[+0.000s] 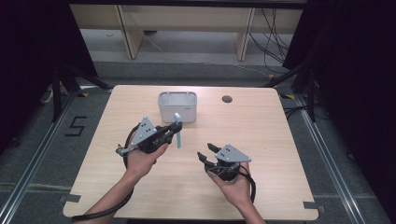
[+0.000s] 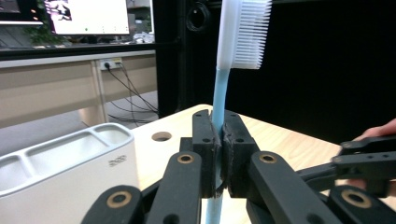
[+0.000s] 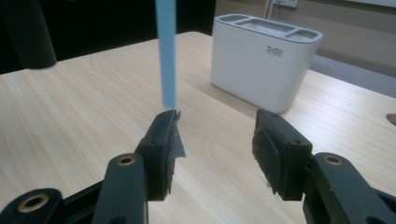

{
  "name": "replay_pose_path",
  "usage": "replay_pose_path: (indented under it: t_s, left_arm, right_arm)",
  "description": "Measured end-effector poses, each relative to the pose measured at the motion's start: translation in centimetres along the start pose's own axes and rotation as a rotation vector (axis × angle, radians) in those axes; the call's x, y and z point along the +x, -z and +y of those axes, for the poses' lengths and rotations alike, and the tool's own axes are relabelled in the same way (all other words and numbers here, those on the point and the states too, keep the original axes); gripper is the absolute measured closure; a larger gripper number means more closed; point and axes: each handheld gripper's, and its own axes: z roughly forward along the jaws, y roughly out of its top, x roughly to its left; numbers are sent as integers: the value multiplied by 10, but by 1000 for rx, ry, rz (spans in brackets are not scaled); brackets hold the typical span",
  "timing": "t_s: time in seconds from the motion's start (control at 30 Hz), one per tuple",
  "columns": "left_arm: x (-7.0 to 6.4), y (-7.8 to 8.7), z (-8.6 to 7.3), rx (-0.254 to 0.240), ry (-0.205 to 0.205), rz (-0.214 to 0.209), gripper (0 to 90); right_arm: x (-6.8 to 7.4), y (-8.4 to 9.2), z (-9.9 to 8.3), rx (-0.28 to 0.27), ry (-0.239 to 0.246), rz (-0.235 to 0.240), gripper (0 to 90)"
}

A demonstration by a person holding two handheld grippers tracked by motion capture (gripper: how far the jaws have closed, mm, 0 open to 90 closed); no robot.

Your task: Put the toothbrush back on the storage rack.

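The left gripper [image 2: 218, 154] is clenched on the blue handle of a toothbrush [image 2: 219, 100], which stands upright with its white bristle head above the jaws and the handle's lower end hanging below them. The right gripper [image 3: 212, 149] is released, its jaws spread with nothing between them; the handle's tip hangs just above and beyond one of its jaws. A white holder [image 1: 177, 106] stands on the table [image 1: 280, 140] just past the brush from the left gripper.

The brush looks light, stiff and thin, with a smooth plastic handle that could twist or slide between flat pads. The mid-handle grip seems sound; the soft bristles are best left untouched when lowering it into a slot.
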Motion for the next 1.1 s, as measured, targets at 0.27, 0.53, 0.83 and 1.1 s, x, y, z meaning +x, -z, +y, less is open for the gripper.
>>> replay_pose_path:
  t_s: [0.27, 0.53, 0.83, 1.1]
  left_arm:
    - [14, 8, 3, -19, -2, 45, 850]
    - [26, 12, 5, -27, -2, 83, 850]
    - [35, 12, 9, -40, -11, 113, 850]
    - [47, 9, 14, -70, -38, 132, 850]
  right_arm:
    - [-16, 21, -15, 0, -63, -51, 498]
    - [-28, 42, -39, 7, -88, -94, 516]
    - [-31, 58, -55, -38, -122, -167, 513]
    - [-34, 59, -59, -52, -95, -189, 510]
